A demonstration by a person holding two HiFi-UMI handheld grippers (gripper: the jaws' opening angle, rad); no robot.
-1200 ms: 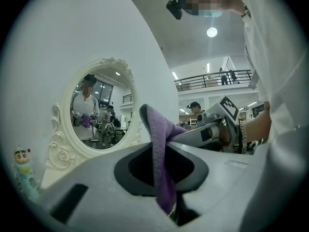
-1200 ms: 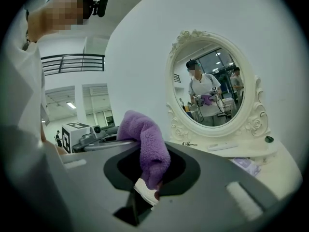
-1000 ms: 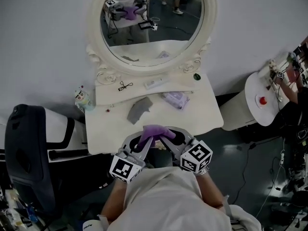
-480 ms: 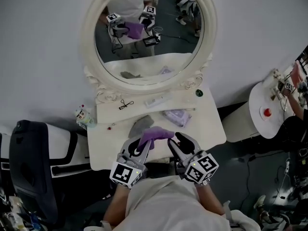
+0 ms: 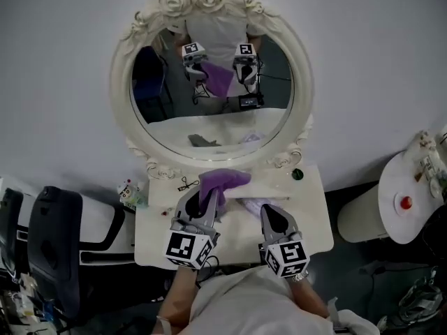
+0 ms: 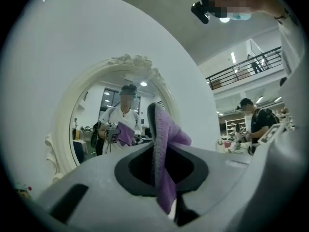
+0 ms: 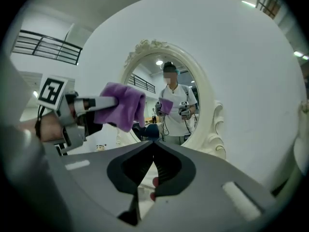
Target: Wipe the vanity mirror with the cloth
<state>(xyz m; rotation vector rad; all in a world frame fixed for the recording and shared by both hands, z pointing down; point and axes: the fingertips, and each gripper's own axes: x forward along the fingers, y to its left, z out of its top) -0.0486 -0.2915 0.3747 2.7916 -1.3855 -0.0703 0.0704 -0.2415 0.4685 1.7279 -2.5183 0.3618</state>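
Note:
The oval vanity mirror (image 5: 209, 103) in its white carved frame stands at the back of the white vanity table (image 5: 307, 215). My left gripper (image 5: 209, 199) is shut on a purple cloth (image 5: 222, 181), which it holds up just in front of the mirror's lower edge. In the left gripper view the cloth (image 6: 164, 144) stands up between the jaws, with the mirror (image 6: 104, 129) ahead on the left. My right gripper (image 5: 269, 210) is beside it on the right; its jaws have just been closing and are shut on nothing. The right gripper view shows the cloth (image 7: 123, 103) in the left gripper (image 7: 91, 103).
On the table lie a small black clip (image 5: 184, 183) and a green knob (image 5: 298, 174), and a little figurine (image 5: 128, 190) stands at its left edge. A dark chair (image 5: 49, 243) is on the left. A round white stand with a red button (image 5: 405, 201) is on the right.
Both grippers have moved forward over the table toward the mirror, the left one rising with the cloth. The right gripper's jaws, open and clear of the cloth half a second ago, have shut.

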